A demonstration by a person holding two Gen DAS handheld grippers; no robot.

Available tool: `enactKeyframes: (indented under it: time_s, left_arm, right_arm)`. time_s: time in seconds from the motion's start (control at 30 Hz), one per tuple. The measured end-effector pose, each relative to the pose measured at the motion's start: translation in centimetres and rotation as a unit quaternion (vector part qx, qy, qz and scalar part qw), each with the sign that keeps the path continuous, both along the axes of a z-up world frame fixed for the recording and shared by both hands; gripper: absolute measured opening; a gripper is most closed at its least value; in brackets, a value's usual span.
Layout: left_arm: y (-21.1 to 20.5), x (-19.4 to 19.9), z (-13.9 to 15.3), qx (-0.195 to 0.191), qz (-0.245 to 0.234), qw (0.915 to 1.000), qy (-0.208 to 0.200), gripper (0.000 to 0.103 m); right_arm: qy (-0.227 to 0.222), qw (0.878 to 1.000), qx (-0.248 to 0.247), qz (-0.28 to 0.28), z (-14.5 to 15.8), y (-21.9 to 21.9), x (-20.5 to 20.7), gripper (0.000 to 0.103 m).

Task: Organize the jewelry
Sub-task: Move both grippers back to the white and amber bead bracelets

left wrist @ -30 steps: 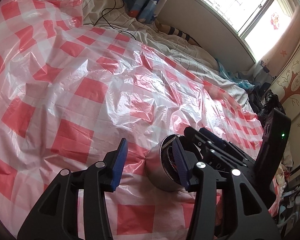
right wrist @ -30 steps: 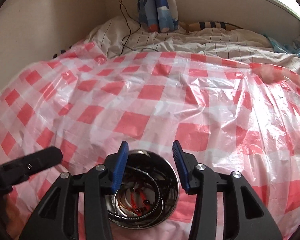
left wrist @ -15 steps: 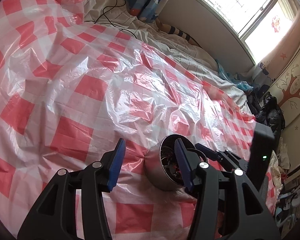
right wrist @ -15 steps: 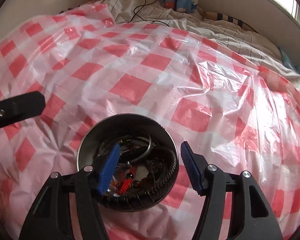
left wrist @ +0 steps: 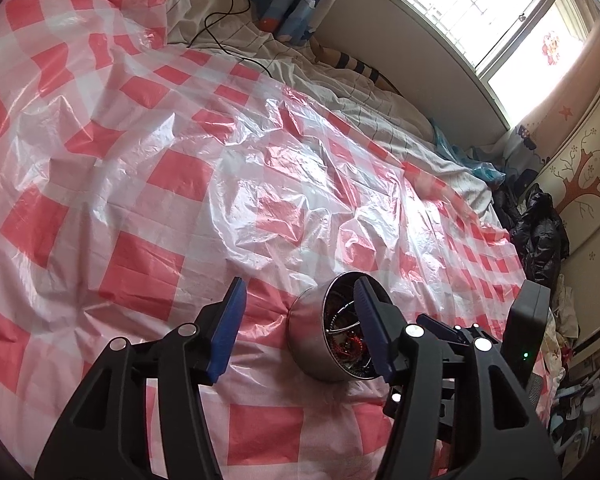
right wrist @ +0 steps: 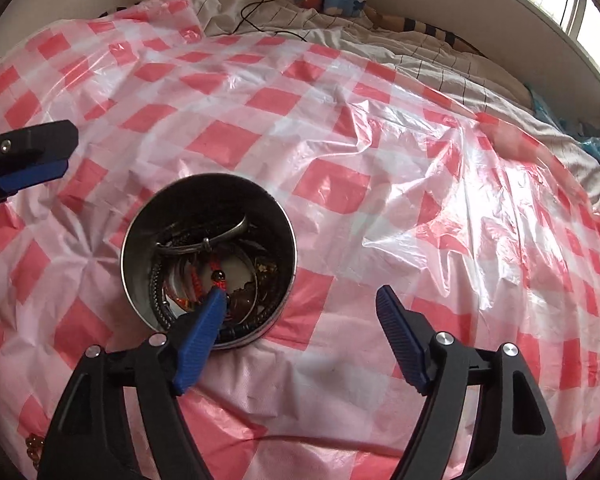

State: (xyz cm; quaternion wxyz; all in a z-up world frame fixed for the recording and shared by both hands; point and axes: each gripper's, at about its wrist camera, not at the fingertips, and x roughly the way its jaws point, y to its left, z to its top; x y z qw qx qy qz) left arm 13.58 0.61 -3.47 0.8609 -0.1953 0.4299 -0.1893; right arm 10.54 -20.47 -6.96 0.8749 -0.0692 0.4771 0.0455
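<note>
right wrist view: both tongs [right wrist: 300, 316] released, spread beside metal tin [right wrist: 208, 256] of tangled jewelry [right wrist: 212, 276]; no legible writing

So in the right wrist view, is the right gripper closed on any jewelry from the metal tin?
No, the right gripper is wide open, one finger over the metal tin rim and the other over the checkered sheet, holding nothing.
</note>
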Motion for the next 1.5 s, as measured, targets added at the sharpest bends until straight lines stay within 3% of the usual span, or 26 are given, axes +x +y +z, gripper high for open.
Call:
enactKeyframes:
  time_s: [0.27,0.5,0.6,0.8,0.9,1.03,1.17,1.5]
  left_arm:
    - [0.1,-0.2,0.1,0.001,0.001,1.0,-0.002,0.057]
    - [0.6,-1.2,0.8,0.026,-0.012,0.9995,-0.009,0.057]
    - [0.7,-2.3,1.2,0.051,-0.028,0.9982,-0.015,0.058]
    - [0.3,-5.2,0.2,0.075,-0.081,0.9938,0.008,0.061]
    - [0.0,-6.7,-0.4,0.076,-0.099,0.9919,0.023,0.061]
    - [-0.1,-8.7,-0.6,0.07,-0.12,0.9898,0.033,0.061]
    - [0.6,-10.3,-1.5,0.031,-0.132,0.9884,0.068,0.061]
    - [-0.2,-12.0,-2.9,0.068,-0.183,0.9769,0.086,0.061]
  right_arm:
    - [-0.051,0.997,0.052,-0.035,3.1,-2.4,-0.4,0.079]
    - [-0.077,0.974,0.2,-0.067,5.8,-5.9,-2.5,0.081]
    - [-0.064,0.96,0.265,-0.065,6.2,-6.5,-4.1,0.081]
    - [-0.001,0.947,0.318,-0.05,3.4,-4.6,-9.9,0.082]
    - [0.021,0.935,0.354,-0.036,2.3,-3.4,-12.8,0.082]
    - [0.056,0.906,0.419,-0.024,0.4,-2.5,-14.7,0.082]
    - [0.076,0.878,0.469,-0.046,-1.4,-2.7,-15.5,0.081]
    - [0.067,0.876,0.473,-0.069,-2.5,-2.4,-14.0,0.081]
